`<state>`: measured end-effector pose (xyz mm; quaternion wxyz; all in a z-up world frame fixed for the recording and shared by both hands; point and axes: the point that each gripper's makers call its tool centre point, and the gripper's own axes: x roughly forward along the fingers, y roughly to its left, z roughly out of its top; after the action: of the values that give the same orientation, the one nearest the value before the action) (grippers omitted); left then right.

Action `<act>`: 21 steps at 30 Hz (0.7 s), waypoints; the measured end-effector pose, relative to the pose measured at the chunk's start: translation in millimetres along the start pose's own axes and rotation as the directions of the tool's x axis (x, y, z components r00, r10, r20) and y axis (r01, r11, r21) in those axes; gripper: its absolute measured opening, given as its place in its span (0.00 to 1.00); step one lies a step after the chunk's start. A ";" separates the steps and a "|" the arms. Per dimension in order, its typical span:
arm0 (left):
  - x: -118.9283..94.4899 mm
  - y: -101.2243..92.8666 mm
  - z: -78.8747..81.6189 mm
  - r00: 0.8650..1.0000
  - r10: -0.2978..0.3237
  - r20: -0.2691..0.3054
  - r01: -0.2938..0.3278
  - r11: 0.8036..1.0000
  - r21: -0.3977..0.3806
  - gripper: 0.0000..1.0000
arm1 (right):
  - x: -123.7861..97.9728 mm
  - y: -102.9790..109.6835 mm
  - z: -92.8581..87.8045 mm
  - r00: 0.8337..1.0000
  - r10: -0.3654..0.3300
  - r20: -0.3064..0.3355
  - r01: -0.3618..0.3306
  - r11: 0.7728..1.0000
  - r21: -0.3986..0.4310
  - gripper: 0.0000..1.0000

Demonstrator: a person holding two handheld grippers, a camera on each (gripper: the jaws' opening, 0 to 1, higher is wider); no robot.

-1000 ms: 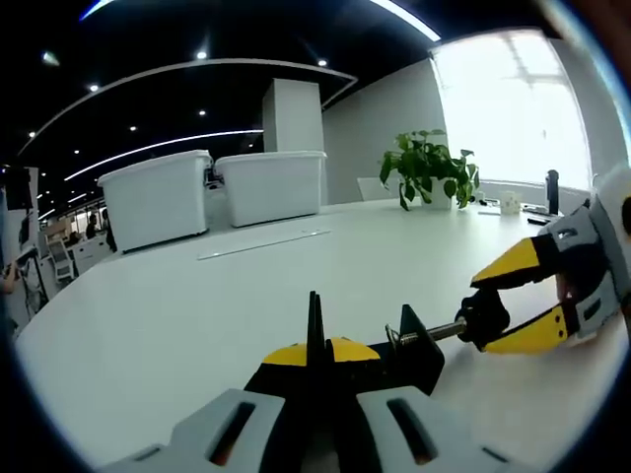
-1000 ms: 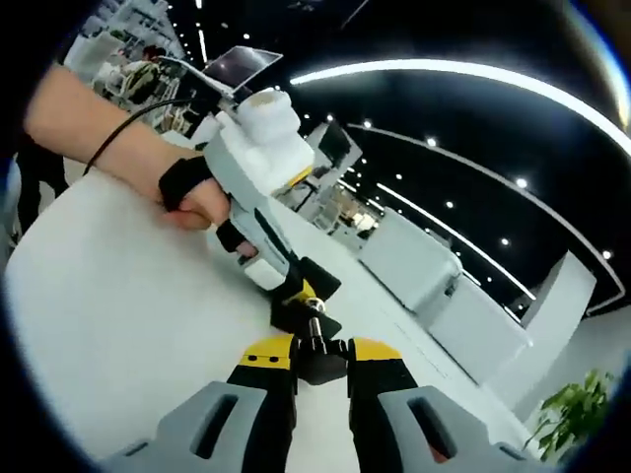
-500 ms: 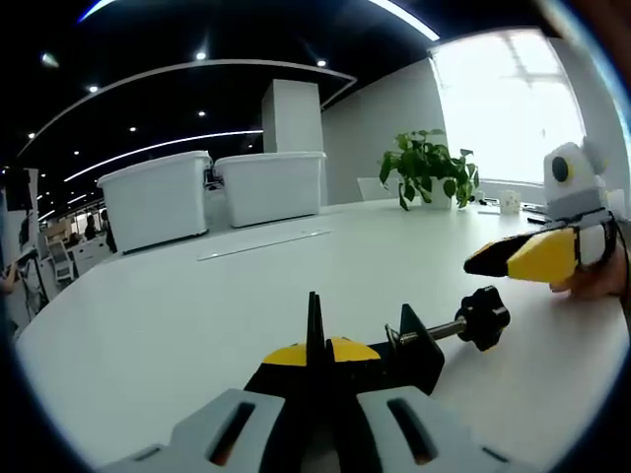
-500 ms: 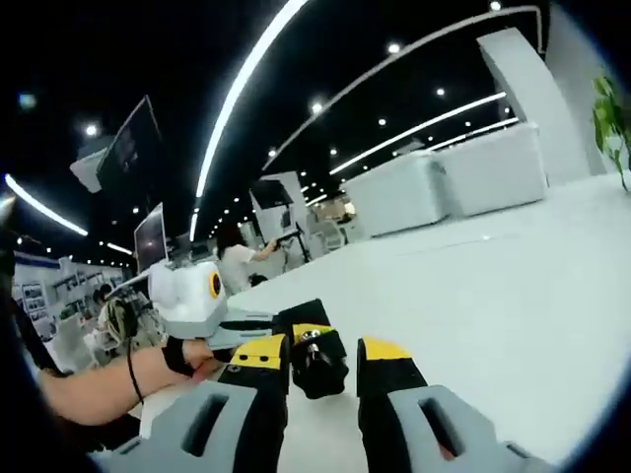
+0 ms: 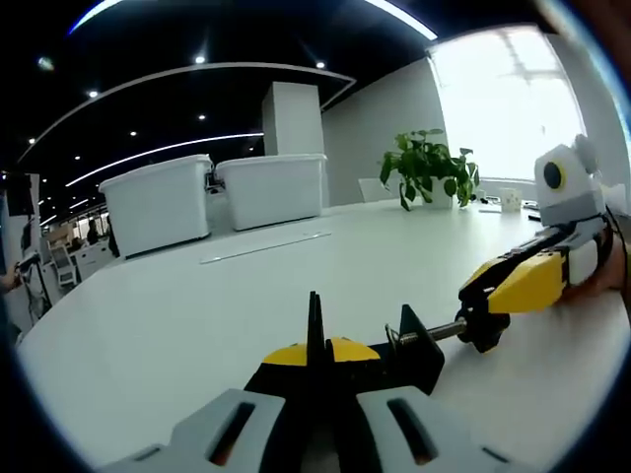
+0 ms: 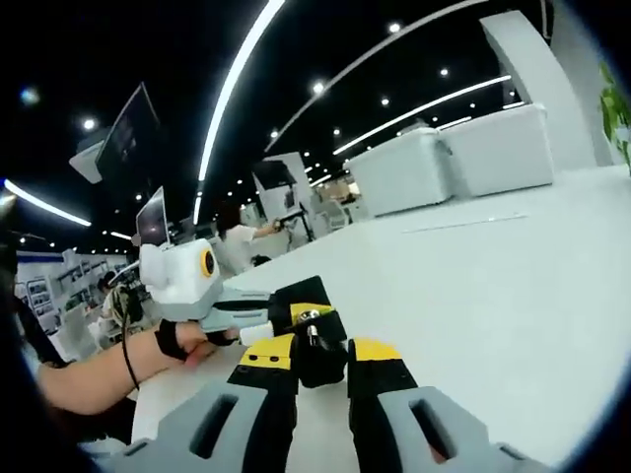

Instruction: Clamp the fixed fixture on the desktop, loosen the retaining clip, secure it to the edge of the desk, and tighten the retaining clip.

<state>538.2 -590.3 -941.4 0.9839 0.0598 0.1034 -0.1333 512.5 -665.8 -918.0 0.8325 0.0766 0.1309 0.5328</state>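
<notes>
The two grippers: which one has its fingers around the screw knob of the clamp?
The right gripper: its yellow fingers close around the black knob. The left gripper holds the clamp body instead.

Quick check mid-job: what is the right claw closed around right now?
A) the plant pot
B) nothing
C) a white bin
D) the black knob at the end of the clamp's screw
D: the right claw grips the black knob on the clamp.
</notes>
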 end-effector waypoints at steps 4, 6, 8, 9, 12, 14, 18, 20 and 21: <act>-1.0 0.7 -0.1 1.000 0.005 0.001 -0.005 1.000 0.003 0.05 | 0.1 3.6 2.6 1.000 -0.011 0.016 0.013 0.993 -0.121 0.17; 0.0 1.5 -0.8 1.000 -0.003 -0.004 0.003 1.000 -0.009 0.05 | -0.1 7.2 6.1 0.999 -0.013 0.036 0.020 0.979 -0.204 0.16; 0.2 0.7 -0.7 1.000 -0.010 -0.004 0.010 1.000 -0.013 0.05 | 0.0 14.2 7.8 0.999 -0.011 0.042 0.025 0.936 -0.351 0.10; 0.4 0.5 -1.3 1.000 -0.009 -0.007 0.009 1.000 -0.019 0.05 | 0.7 15.5 11.6 0.998 -0.022 0.066 0.048 0.902 -0.430 0.09; 0.6 1.1 -1.8 1.000 -0.009 -0.011 0.009 1.000 -0.025 0.05 | 0.3 17.9 11.0 0.997 -0.030 0.072 0.058 0.901 -0.430 0.08; 0.6 1.1 -1.7 1.000 -0.010 -0.011 0.010 1.000 -0.024 0.05 | -1.1 16.2 10.6 0.997 -0.026 0.070 0.053 0.909 -0.414 0.08; 1.5 1.1 -1.6 1.000 -0.015 -0.012 0.014 1.000 -0.027 0.05 | -0.3 17.4 11.1 0.997 -0.027 0.073 0.056 0.895 -0.442 0.08; 0.9 0.4 -2.0 1.000 -0.015 -0.012 0.015 1.000 -0.027 0.05 | 0.6 17.1 12.8 0.997 -0.030 0.074 0.063 0.860 -0.506 0.08; 0.8 0.4 -1.9 1.000 -0.015 -0.012 0.015 1.000 -0.027 0.05 | 0.7 18.7 12.9 0.997 -0.024 0.072 0.060 0.830 -0.554 0.08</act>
<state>538.7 -589.8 -943.4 0.9829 0.0464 0.1119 -0.1389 500.5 -657.2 -900.8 0.8339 -0.1549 -0.0536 0.5269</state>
